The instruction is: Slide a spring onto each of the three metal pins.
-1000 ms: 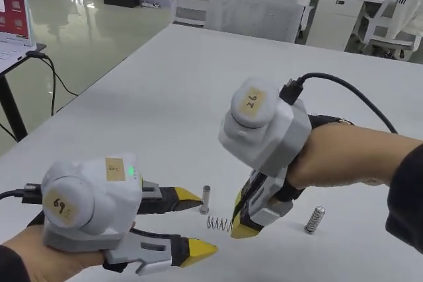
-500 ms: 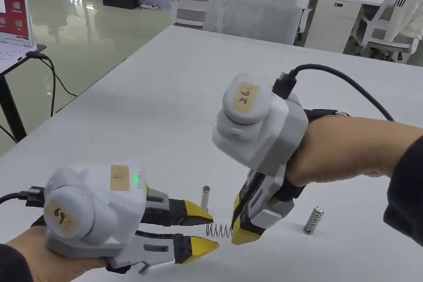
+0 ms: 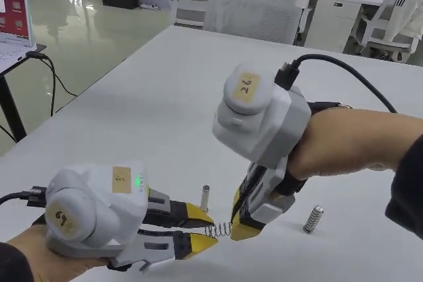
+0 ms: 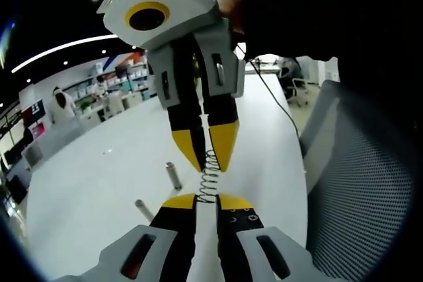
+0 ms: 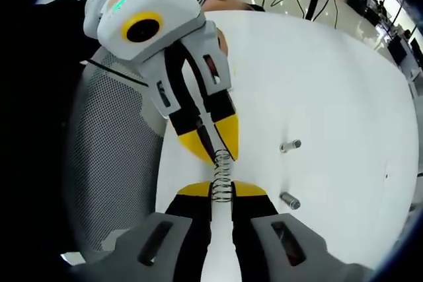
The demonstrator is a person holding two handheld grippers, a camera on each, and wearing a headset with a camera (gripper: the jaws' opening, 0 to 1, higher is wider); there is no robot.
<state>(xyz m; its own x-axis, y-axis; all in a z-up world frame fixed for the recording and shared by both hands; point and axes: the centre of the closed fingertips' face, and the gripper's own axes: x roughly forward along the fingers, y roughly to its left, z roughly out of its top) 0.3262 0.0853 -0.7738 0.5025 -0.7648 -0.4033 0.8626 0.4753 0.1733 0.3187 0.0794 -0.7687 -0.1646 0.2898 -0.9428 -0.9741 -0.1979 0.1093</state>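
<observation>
A small wire spring (image 3: 219,230) is stretched level just above the white table (image 3: 165,97) between my two grippers. My left gripper (image 3: 206,228) comes in from the lower left, its yellow jaws closed on the spring's near end (image 4: 207,186). From the upper right, my right gripper (image 3: 236,224) is shut on the other end (image 5: 223,175). A bare metal pin (image 3: 205,197) stands just behind the spring. Another pin (image 3: 314,219), with a spring around it, stands further right. In the left gripper view two pins (image 4: 173,175) (image 4: 144,209) stand to the left of the spring.
A black cable (image 3: 344,84) runs from the right gripper across the table. A grey chair (image 3: 254,14) stands at the table's far edge. A laptop (image 3: 13,11) sits on a stand at far left. White desks and chairs are at the back.
My left gripper has moved right toward the spring and narrowed its jaws onto the free end. The right gripper has stayed almost still, holding the spring.
</observation>
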